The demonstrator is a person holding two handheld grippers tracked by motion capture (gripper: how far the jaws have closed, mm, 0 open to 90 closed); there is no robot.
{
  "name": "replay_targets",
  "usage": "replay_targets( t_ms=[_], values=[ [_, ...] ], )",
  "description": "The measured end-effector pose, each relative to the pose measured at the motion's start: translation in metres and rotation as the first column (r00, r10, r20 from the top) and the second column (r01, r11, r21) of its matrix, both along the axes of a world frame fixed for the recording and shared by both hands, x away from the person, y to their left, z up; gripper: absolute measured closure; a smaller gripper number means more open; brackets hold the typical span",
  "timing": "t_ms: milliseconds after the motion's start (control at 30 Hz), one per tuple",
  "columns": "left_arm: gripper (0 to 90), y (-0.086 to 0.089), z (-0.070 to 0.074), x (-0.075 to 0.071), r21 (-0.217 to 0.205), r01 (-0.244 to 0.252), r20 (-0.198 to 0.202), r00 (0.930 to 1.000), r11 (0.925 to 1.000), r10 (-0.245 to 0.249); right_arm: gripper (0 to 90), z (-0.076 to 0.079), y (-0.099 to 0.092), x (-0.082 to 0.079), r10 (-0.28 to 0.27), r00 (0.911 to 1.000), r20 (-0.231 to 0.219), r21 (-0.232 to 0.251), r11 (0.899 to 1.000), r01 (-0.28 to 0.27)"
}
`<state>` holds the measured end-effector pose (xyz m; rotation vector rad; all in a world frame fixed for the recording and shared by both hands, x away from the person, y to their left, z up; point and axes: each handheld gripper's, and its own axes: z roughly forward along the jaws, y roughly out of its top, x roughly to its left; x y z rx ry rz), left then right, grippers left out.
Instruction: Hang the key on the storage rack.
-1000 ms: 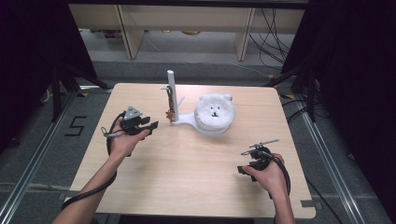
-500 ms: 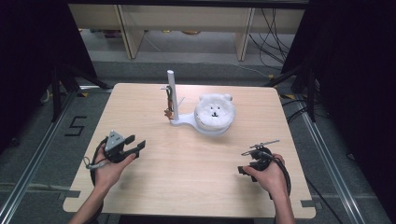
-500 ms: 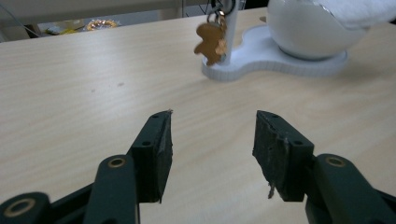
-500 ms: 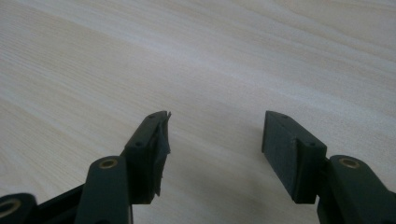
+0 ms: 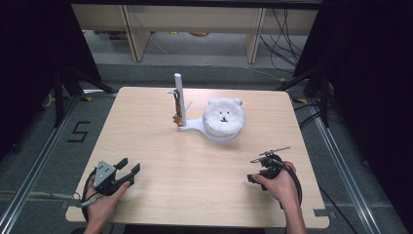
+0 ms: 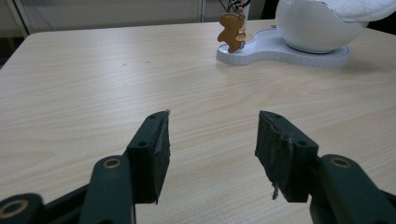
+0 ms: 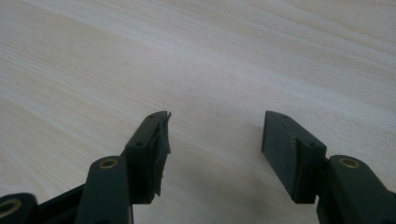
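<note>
A white stand (image 5: 192, 127) with an upright post (image 5: 178, 92) sits at the table's far middle. A small brown bear-shaped charm (image 5: 178, 117) hangs beside the post, seen again in the left gripper view as the charm (image 6: 232, 31). Beside it a white plush bear face (image 5: 223, 116) rests in the stand's round white bowl (image 6: 313, 28). My left gripper (image 5: 129, 165) is low over the near left of the table, well short of the stand. Its jaws have just been opening, and the left gripper (image 6: 212, 126) holds nothing. My right gripper (image 5: 252, 169) rests at the near right, and the right gripper (image 7: 215, 126) is open over bare wood.
The light wooden table (image 5: 160, 161) has its front edge just behind both hands. Dark floor, cables and shelving lie beyond the far edge. A black curtain hangs on each side.
My left hand has pulled back from beside the stand to the near left corner and sunk lower. Its jaws stand wider apart. The right hand has not moved.
</note>
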<state>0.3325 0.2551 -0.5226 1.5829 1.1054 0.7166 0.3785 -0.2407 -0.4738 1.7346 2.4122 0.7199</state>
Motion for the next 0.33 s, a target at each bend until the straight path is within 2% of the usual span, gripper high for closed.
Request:
replay_targets(
  t_ms=[33, 67, 100, 167, 333],
  values=[
    [43.7, -0.0002, -0.001, 0.0002, 0.005, 0.001, -0.01, 0.9999, 1.0, -0.001, 42.3, -0.0009, 0.0001, 0.0005, -0.006, 1.0, 0.005, -0.03, 1.0, 0.006],
    [43.4, -0.0002, -0.0008, 0.0004, 0.01, 0.002, -0.01, 0.9999, 0.9999, -0.002, 42.3, -0.0006, 0.0006, 0.0001, -0.009, 1.0, 0.004, -0.032, 0.999, 0.009],
    [43.3, -0.0002, -0.0008, 0.0004, 0.01, 0.002, -0.01, 0.9999, 0.9999, -0.002, 42.3, -0.001, 0.0015, -0.0001, 0.002, 1.0, 0.006, -0.007, 1.0, -0.002],
    [42.9, -0.0009, -0.0011, 0.0015, 0.014, 0.007, -0.007, 0.9999, 0.9999, -0.007, 42.3, -0.0004, 0.0003, -0.0003, -0.009, 0.9999, 0.007, -0.03, 1.0, 0.009],
    [43.1, -0.0016, -0.0011, 0.0021, 0.013, 0.013, -0.011, 0.9999, 0.9998, -0.012, 42.6, 0.0013, -0.0026, -0.0009, -0.008, 0.9996, 0.026, -0.013, 1.0, 0.008]
  ],
)
